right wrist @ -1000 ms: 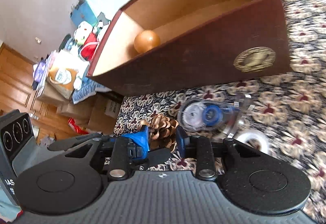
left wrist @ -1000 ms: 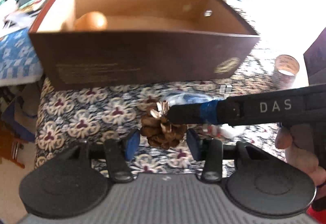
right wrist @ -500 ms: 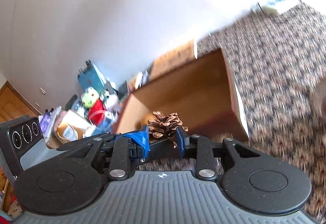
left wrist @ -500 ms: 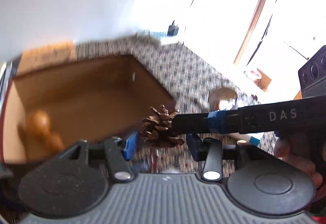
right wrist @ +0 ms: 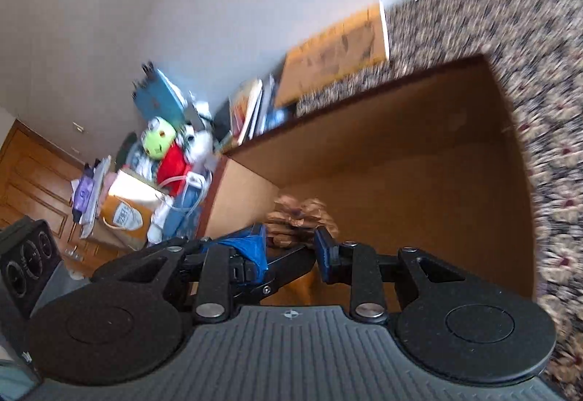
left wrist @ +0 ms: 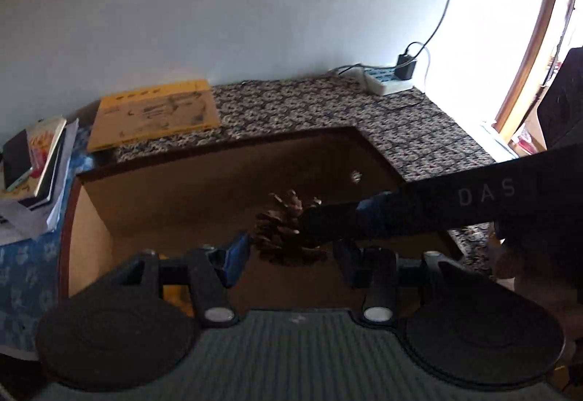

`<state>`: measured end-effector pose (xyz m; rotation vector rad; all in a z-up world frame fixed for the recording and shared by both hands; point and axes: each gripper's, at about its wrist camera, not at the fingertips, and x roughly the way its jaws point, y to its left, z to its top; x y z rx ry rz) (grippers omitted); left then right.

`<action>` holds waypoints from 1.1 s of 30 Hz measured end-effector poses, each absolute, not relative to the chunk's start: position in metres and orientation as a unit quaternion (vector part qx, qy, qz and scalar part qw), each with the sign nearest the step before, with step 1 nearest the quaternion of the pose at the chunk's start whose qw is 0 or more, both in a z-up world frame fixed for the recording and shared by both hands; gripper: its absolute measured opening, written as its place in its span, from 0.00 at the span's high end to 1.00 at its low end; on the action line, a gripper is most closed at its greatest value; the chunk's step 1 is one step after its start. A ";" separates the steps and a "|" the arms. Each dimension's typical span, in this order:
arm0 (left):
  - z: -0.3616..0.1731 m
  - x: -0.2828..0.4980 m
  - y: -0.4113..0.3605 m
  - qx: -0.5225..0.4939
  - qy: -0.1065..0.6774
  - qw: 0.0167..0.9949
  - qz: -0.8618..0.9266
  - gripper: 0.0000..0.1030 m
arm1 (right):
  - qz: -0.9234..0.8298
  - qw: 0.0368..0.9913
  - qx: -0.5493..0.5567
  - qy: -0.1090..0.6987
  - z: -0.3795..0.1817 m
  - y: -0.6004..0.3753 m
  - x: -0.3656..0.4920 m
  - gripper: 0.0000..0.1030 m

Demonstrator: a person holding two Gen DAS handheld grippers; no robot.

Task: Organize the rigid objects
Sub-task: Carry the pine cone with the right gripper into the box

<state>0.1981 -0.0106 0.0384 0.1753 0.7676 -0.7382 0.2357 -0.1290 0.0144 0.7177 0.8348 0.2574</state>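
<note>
A brown pine cone [left wrist: 280,233] hangs over the open brown wooden box [left wrist: 233,178]. My right gripper [right wrist: 290,245] is shut on the pine cone [right wrist: 298,218] and holds it above the box's inside [right wrist: 400,182]. The right gripper's black finger marked DAS [left wrist: 419,211] crosses the left wrist view from the right. My left gripper [left wrist: 289,260] is open, its blue pads apart on either side of the cone without touching it. The box floor under the cone is hidden by the grippers.
The box sits on a flower-patterned cloth [left wrist: 419,124]. A yellow booklet [left wrist: 156,113] lies behind the box. A white power strip with a charger [left wrist: 386,80] is at the back right. Books [left wrist: 32,153] and toys [right wrist: 164,146] are stacked at the left.
Both grippers have risen from the cloth and moved forward over the box. The pine cone came up off the cloth in the right gripper and now hangs above the box's inside.
</note>
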 end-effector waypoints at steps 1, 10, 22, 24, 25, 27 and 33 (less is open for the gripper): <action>0.033 0.207 -0.011 0.082 0.378 0.856 -0.344 0.63 | 0.125 0.839 0.343 0.404 0.007 -0.127 0.249 0.89; 0.010 0.259 -0.008 0.092 0.428 0.863 -0.252 0.58 | 0.142 0.823 0.358 0.418 -0.010 -0.121 0.283 0.87; -0.007 0.277 -0.001 0.135 0.442 0.868 -0.182 0.47 | 0.050 0.864 0.272 0.421 0.005 -0.137 0.253 0.85; -0.007 0.275 -0.001 0.138 0.440 0.868 -0.183 0.47 | 0.026 0.865 0.252 0.434 0.003 -0.136 0.254 0.85; -0.007 0.275 -0.001 0.137 0.439 0.869 -0.183 0.47 | 0.014 0.861 0.244 0.445 0.002 -0.136 0.256 0.85; -0.007 0.274 0.000 0.133 0.439 0.869 -0.184 0.47 | -0.010 0.854 0.243 0.460 -0.002 -0.137 0.260 0.85; -0.006 0.273 0.003 0.123 0.438 0.872 -0.182 0.46 | -0.060 0.810 0.203 0.548 -0.024 -0.120 0.295 0.85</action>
